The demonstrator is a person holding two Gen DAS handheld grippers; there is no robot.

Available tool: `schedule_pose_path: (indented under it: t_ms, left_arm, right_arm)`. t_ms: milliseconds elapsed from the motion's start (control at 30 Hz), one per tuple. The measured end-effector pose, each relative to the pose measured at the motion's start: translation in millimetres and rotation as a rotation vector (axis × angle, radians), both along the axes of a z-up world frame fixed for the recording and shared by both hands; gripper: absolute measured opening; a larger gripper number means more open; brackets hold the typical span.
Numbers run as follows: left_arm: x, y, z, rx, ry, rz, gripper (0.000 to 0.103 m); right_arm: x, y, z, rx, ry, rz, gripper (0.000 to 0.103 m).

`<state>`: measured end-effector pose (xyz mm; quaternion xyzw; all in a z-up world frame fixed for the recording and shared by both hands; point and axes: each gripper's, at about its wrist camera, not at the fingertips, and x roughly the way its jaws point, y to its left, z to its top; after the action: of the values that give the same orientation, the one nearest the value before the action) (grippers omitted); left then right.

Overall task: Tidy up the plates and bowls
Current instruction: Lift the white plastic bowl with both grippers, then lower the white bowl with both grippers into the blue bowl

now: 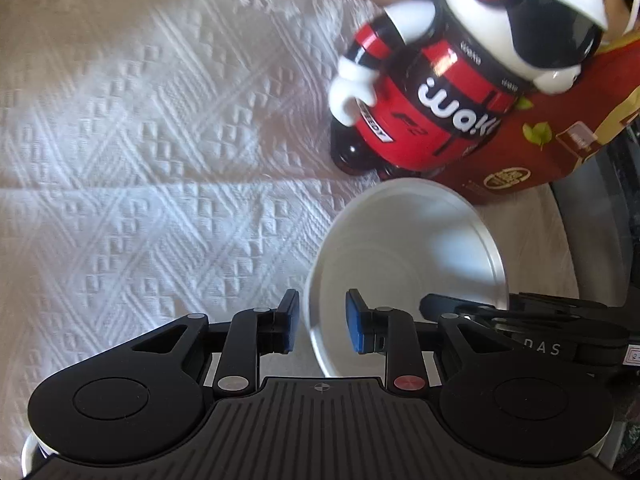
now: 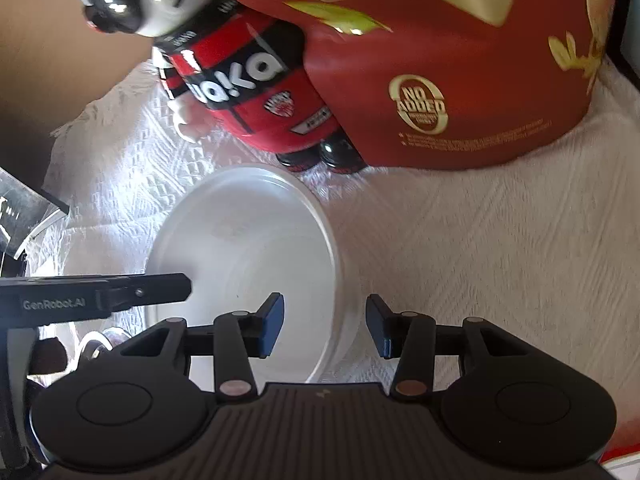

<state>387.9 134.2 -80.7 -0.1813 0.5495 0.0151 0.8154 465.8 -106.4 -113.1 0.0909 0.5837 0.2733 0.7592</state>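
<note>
Left wrist view: the left gripper points steeply down at the white bowl, which stands tilted on the white woven cloth with its mouth facing this camera. The near rim passes between the two blue pads. A gap shows on each side of the rim, so the jaws stand partly open and, as far as can be judged, are not yet clamped on it. Part of the right gripper reaches the bowl's far rim from the right. A red and black figurine bottle and a red carton stand just beyond the bowl.

Right wrist view: the right gripper straddles the bowl wall nearest it, one pad inside, the other outside on the cloth. Its jaws are partly open and whether either pad presses cannot be told. The left gripper's finger comes in from the left over the opposite rim.

The bowl is plain, smooth, translucent white and empty. Both grippers are at the rim, on opposite sides.
</note>
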Motion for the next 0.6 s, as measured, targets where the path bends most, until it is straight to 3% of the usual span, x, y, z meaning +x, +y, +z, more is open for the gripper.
schedule_pose_path:
  t_ms: [233,333,433,600]
  left_arm:
    - [8.4,-5.9,-17.0,-0.004,0.041,-0.007,0.031]
    - [8.1,-6.3,-18.8,-0.005,0.034,-0.003,0.034]
    - [0.1,-3.4,-4.8,-0.002,-0.037,0.018,0.030]
    - [-28.2,1.7,44.1,-0.030,-0.135,0.032,0.029]
  right_arm:
    - [-1.4,11.1,-17.8,-0.016,0.037,0.019,0.045]
    - [-6.7,16.2,-15.7,-0.032,0.011,0.029,0.047]
    - [-11.1,17.8,0.9,-0.029,-0.046,0.032,0.045]
    - [-30.0,12.9,47.9,0.002,-0.153,0.035,0.045]
